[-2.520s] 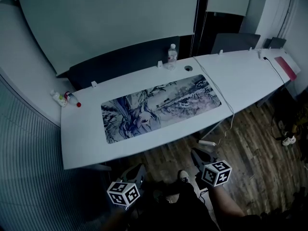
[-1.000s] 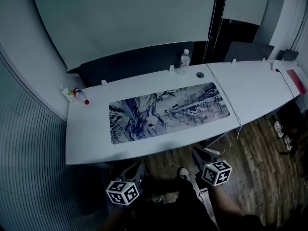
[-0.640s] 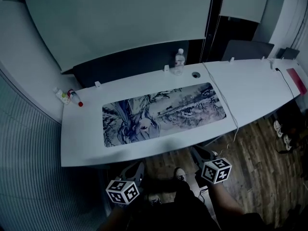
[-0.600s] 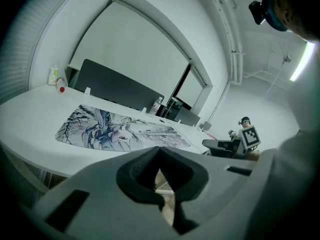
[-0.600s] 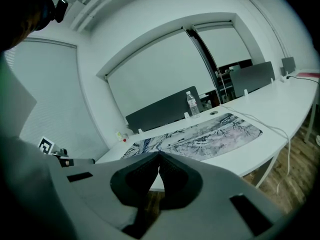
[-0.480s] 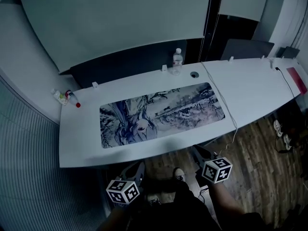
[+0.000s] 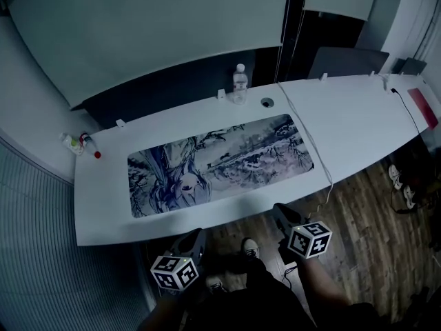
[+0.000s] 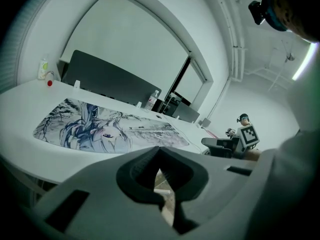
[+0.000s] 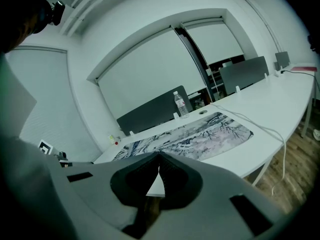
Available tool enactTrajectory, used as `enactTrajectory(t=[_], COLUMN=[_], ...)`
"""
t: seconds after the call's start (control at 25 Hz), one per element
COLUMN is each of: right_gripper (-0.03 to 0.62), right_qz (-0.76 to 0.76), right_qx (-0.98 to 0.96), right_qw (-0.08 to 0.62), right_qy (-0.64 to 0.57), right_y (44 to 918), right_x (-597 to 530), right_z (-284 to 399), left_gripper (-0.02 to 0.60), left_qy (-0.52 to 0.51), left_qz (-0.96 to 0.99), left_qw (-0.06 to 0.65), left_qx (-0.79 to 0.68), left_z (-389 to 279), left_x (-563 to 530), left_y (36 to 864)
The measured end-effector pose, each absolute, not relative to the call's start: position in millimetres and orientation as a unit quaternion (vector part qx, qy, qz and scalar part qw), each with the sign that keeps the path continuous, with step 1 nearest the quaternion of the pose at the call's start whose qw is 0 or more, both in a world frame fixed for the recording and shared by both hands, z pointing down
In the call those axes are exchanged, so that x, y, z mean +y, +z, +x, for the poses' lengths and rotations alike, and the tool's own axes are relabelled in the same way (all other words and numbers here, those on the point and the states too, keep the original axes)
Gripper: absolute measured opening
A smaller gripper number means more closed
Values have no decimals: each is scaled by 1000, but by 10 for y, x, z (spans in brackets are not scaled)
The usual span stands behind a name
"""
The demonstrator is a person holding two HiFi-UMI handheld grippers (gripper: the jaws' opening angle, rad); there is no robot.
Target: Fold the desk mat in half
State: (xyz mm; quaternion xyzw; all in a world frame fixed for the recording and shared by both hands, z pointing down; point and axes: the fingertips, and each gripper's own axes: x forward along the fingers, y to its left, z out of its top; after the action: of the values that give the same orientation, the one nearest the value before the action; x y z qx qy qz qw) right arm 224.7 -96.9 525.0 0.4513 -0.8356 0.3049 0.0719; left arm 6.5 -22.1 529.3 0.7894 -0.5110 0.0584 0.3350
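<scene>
white desk [image 7: 358, 126], desk mat [image 7: 220, 164], bottle label [image 7: 239, 86] unreadable

The desk mat [image 7: 220, 164] is a long rectangle printed with a drawing in blue, grey and pale pink, showing a figure at its left end and bare branches towards its right. It lies flat and fully unfolded on the left half of the long white tabletop [image 7: 358, 123]. Its long sides run along the tabletop's length, with bare white surface on every side.
</scene>
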Motion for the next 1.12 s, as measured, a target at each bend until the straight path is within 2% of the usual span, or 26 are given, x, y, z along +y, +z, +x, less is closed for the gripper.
enactTrajectory(t=[0.64, 1.12], right_gripper=[23, 23], right_qz=[477, 483], right_qx=[-813, -805], right_qw=[82, 83], right_qy=[322, 334], right_y=[5498, 5660], right_x=[-1460, -1846], right_z=[3085, 3457], left_gripper=[6, 6], left_qy=[59, 71], left_qz=[793, 793], left_qw=[354, 359], left_qx=[-492, -487], left_z=[820, 1232], left_x=[-786, -1133], left_y=[5522, 5596])
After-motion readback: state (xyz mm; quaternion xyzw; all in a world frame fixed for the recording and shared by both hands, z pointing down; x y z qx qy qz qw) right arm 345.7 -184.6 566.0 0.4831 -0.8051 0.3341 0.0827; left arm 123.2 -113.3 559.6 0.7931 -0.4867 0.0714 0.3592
